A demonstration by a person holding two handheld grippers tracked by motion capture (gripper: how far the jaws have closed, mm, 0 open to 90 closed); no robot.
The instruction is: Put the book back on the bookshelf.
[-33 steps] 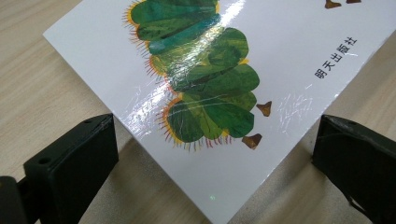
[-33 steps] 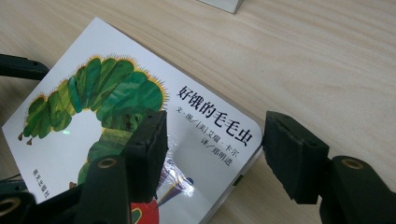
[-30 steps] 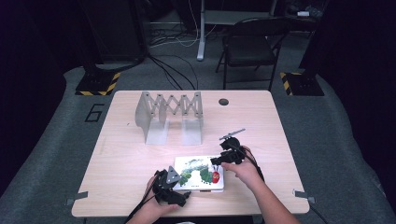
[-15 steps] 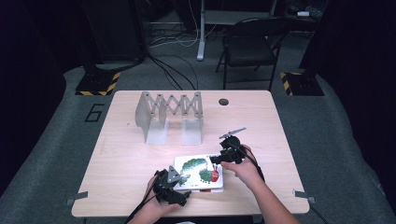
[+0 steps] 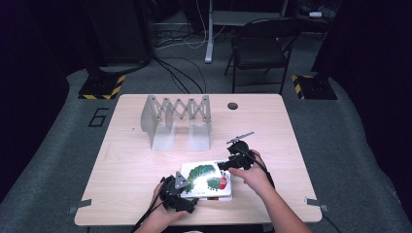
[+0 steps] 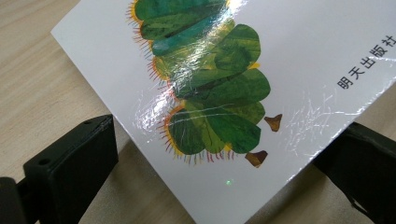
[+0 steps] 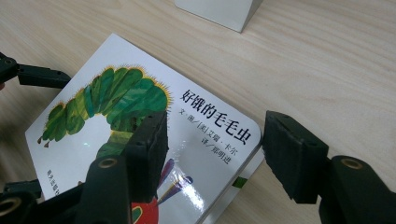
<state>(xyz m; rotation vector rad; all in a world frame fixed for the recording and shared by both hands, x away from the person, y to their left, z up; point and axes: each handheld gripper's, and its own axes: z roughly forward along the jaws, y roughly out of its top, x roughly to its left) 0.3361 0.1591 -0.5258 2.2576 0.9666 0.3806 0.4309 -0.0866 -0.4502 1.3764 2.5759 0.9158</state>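
Observation:
A white picture book (image 5: 206,180) with a green caterpillar on its cover lies flat near the table's front edge. My left gripper (image 5: 188,190) is at its near left corner. In the left gripper view that corner of the book (image 6: 210,93) lies between the wide jaws of the left gripper (image 6: 226,140), and a thin shadow gap shows at the left jaw. My right gripper (image 5: 224,167) is at the far right corner. In the right gripper view, the right gripper (image 7: 219,140) is open. One jaw hovers over the book's cover (image 7: 140,121) and the other stands off its edge.
A grey accordion rack (image 5: 175,114) on two white bases stands at the back left of the table; one base (image 7: 219,11) lies just beyond the book. A round hole (image 5: 232,106) is in the tabletop (image 5: 126,165). A folding chair (image 5: 262,46) stands behind the table.

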